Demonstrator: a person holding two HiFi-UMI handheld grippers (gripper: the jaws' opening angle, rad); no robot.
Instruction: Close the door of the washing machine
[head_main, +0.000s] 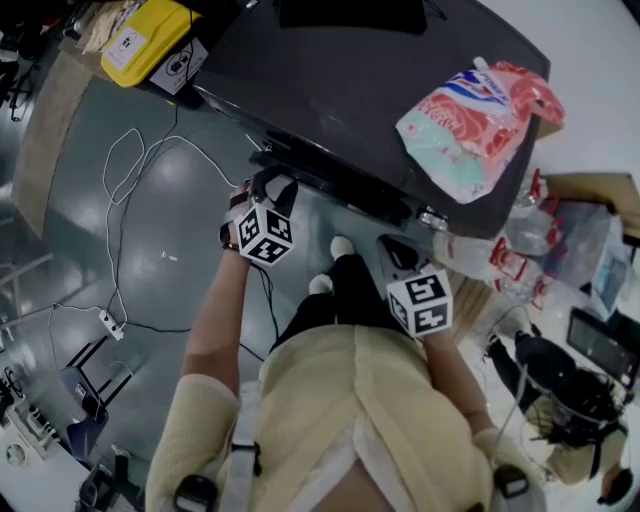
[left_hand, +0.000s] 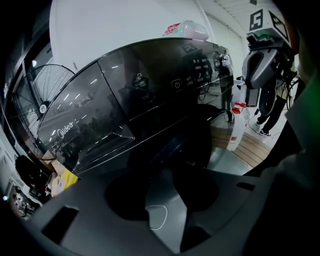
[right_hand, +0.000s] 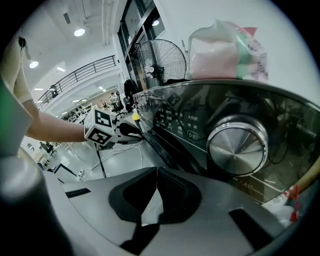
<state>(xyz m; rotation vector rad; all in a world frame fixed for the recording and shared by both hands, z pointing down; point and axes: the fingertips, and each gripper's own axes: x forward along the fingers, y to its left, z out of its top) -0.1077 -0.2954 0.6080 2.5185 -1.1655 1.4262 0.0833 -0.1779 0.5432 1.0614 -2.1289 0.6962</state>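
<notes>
Two grippers are in front of the washing machine (head_main: 380, 90), both angled down toward its dark front. Our left gripper (head_main: 272, 186) has its jaws wide apart and holds nothing. Between them we see only grey floor and a loop of white cable (left_hand: 165, 216). Its tips sit just beside the left end of the door (head_main: 335, 185).

That door is on the near face of the machine, below the control panel. It shows as a dark bulge to the left of the silver dial (right_hand: 237, 145). We cannot tell whether it is fully latched.

Our right gripper (head_main: 395, 248) is near the right end of the front, close to the dial. Its jaws are drawn together until the tips meet, and it holds nothing.

On top of the machine, toward the far right, lies a pink and green detergent pouch (head_main: 480, 115).
</notes>
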